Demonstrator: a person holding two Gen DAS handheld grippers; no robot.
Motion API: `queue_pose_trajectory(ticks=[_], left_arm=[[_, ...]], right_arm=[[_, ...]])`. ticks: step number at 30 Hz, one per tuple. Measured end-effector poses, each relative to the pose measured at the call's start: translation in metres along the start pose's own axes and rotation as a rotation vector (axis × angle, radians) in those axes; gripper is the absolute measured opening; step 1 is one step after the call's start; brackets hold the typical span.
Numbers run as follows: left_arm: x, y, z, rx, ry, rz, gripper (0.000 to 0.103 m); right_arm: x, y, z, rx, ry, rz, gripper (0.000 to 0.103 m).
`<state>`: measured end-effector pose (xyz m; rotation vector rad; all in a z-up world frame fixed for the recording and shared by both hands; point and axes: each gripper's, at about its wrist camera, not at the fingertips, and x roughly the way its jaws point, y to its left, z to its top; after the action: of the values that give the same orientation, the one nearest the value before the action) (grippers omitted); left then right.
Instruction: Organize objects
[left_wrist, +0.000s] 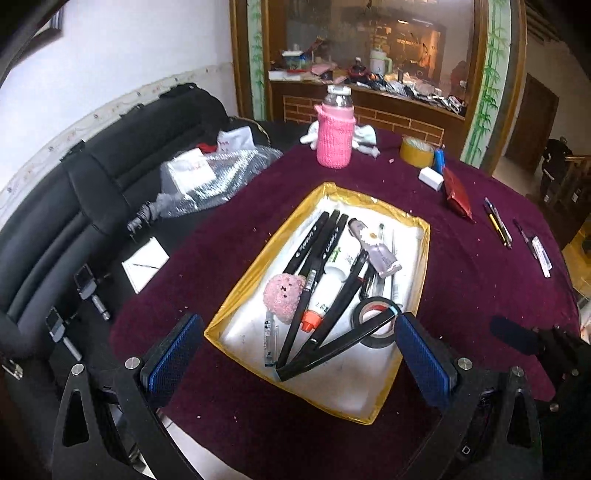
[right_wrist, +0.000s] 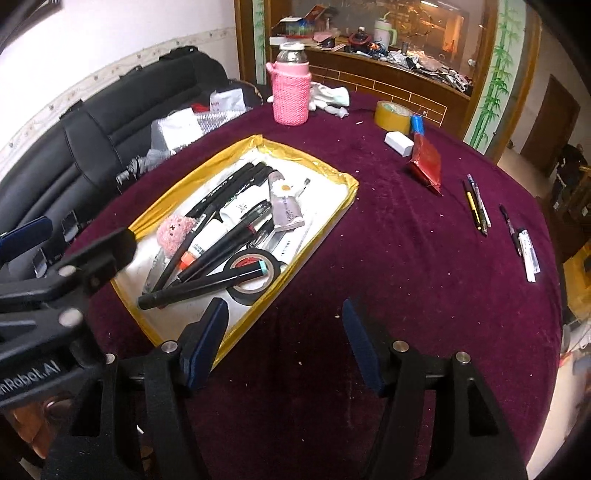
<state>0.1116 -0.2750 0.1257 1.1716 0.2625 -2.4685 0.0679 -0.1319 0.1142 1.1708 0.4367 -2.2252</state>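
Observation:
A gold-rimmed tray (left_wrist: 255, 258) (right_wrist: 192, 176) with a white floor lies on the purple cloth. It holds several black pens (left_wrist: 308, 240), a pink pom-pom (left_wrist: 282, 297), a black tape roll (left_wrist: 376, 321) and tubes. My left gripper (left_wrist: 299, 354) hovers over the tray's near end, open wide, nothing between its blue pads (left_wrist: 173, 354). My right gripper (right_wrist: 284, 343) stands open over bare cloth, just right of the tray's near corner. Loose pens (right_wrist: 478, 206) (left_wrist: 498, 225) and more pens (right_wrist: 521, 243) lie on the cloth at the right.
At the far side stand a pink knitted bottle (right_wrist: 290, 92), a yellow tape roll (right_wrist: 393, 116), a white eraser (right_wrist: 398, 143) and a red packet (right_wrist: 426, 166). A black sofa (left_wrist: 74, 206) with bubble wrap borders the table's left edge.

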Motion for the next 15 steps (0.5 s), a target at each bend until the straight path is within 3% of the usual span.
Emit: queue_pose_trajectory(ticks=[6, 15], left_arm=[[0.021, 0.009, 0.003, 0.011, 0.052, -0.053, 0.101], [0.048, 0.031, 0.015, 0.006, 0.096, -0.096, 0.101]], right_arm=[[0.011, 0.020, 0.013, -0.051, 0.018, -0.057, 0.064], [0.039, 0.026, 0.020, -0.015, 0.100, -0.120, 0.064]])
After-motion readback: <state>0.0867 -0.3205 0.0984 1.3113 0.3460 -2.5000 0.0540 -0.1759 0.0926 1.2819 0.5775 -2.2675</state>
